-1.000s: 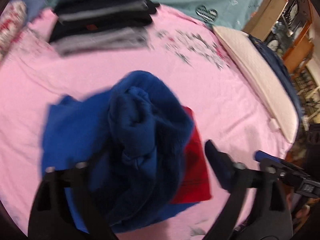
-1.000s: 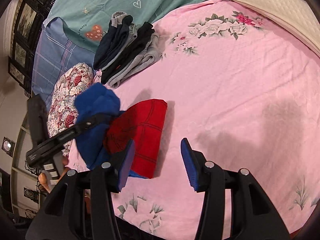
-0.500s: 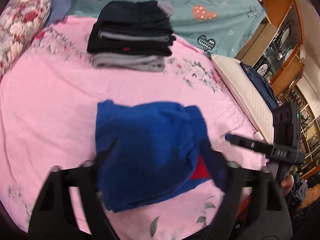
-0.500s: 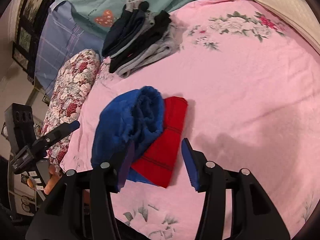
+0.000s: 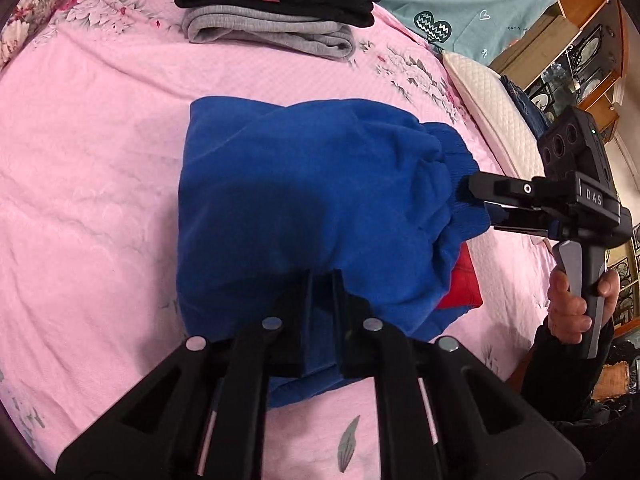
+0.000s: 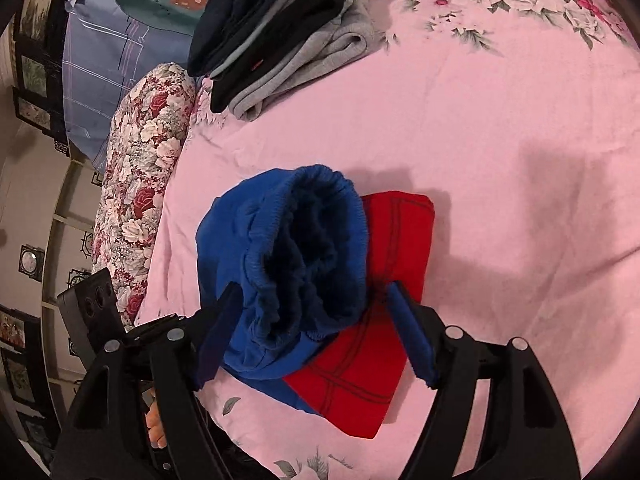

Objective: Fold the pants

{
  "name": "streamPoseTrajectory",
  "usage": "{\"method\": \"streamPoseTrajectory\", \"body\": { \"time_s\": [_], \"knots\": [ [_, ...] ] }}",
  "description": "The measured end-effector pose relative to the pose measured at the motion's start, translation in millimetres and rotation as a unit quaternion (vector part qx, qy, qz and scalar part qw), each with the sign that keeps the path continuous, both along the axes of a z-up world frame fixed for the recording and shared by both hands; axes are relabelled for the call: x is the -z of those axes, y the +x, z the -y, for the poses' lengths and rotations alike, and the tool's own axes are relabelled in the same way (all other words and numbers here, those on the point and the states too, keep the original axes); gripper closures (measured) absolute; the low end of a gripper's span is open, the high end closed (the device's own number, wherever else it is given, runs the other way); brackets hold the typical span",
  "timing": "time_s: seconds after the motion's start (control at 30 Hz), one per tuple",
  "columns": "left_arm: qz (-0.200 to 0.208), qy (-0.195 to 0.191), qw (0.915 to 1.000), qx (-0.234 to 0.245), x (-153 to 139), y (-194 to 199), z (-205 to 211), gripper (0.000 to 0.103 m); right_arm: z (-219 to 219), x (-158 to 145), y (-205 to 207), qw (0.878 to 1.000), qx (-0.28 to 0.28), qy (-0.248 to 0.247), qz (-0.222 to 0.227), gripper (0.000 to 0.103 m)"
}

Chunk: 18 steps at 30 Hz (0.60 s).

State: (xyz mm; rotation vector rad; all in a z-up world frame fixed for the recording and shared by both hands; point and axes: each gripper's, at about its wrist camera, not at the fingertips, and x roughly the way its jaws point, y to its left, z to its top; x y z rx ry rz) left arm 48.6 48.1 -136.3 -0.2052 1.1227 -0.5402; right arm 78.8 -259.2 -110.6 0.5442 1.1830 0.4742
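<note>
The blue pants [image 5: 304, 208] lay bunched in a thick fold on the pink bed sheet [image 5: 88, 168], right in front of both tools, with their elastic waistband gaping toward the right wrist camera. Nearest the left camera, the left hand-held gripper [image 5: 320, 284] had its jaws closing to a narrow slit on the near edge of the blue fabric, which ran between its fingers. The right hand-held gripper [image 6: 312, 328] stood at the waistband [image 6: 320, 240] with its jaws opening, the bunched band between the pads but apparently not pinched. To do this step well, I judged the left pinch should keep only the top layer, so the fold could be drawn flat without dragging the lower layers, and the right tool should clear the waistband before the cloth was smoothed, or the ribbing would spring back up. A red garment [image 6: 376, 320] lay folded beneath and beside the pants, touching them; it could be pulled askew if the blue cloth was tugged hard. Farther off, a stack of folded dark and grey clothes [image 5: 276, 4] sat near the head of the bed, well apart from the work. The left view showed the person's hand [image 5: 576, 304] on the right tool's handle and the flat top of the fold; the right view alone showed the dark fleecy inside of the waistband, most of the red garment, and a floral pillow [image 6: 140, 184] at the bed's edge.
</note>
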Motion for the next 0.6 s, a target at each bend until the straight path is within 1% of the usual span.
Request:
{"method": "streamPoseTrajectory", "body": {
  "time_s": [0.07, 0.13, 0.2, 0.23, 0.27, 0.3, 0.33, 0.4, 0.5, 0.57, 0.6],
  "knots": [
    [-0.005, -0.004, 1.0000, 0.000, 2, 2, 0, 0.094, -2, 4, 5, 1.000, -0.009, 0.020, -0.009, 0.028],
    [-0.007, -0.005, 1.0000, 0.000, 4, 2, -1, 0.094, -4, 10, 14, 0.999, -0.019, 0.033, -0.019, 0.021],
    [-0.010, -0.005, 0.9999, -0.001, 5, 2, -1, 0.094, -8, 17, 22, 0.999, -0.023, 0.038, -0.029, 0.020],
    [-0.010, -0.003, 0.9999, -0.003, 5, 2, -1, 0.094, -11, 23, 26, 0.998, -0.022, 0.042, -0.037, 0.021],
    [-0.010, -0.004, 0.9999, -0.001, 4, 1, -2, 0.094, -14, 25, 28, 0.998, -0.024, 0.046, -0.036, 0.029],
    [-0.008, -0.004, 1.0000, 0.000, 3, 0, -3, 0.094, -18, 24, 27, 0.998, -0.027, 0.047, -0.025, 0.063],
    [-0.005, -0.005, 1.0000, 0.003, 1, -2, -3, 0.094, -22, 18, 24, 0.999, -0.032, 0.030, -0.011, 0.067],
    [0.001, -0.009, 0.9999, 0.014, -4, -7, -2, 0.094, -21, 5, 16, 0.999, -0.027, 0.031, 0.011, 0.072],
    [0.005, -0.011, 0.9994, 0.034, -9, -13, 5, 0.094, -11, -19, -4, 0.999, -0.008, 0.037, 0.036, 0.074],
    [-0.006, -0.008, 0.9993, 0.035, -1, -12, 8, 0.094, -5, -26, -16, 0.999, 0.014, 0.025, 0.043, 0.074],
    [-0.018, -0.008, 0.9993, 0.033, 7, -8, 9, 0.094, -1, -24, -20, 0.999, 0.024, 0.025, 0.038, 0.074]
  ]
}}
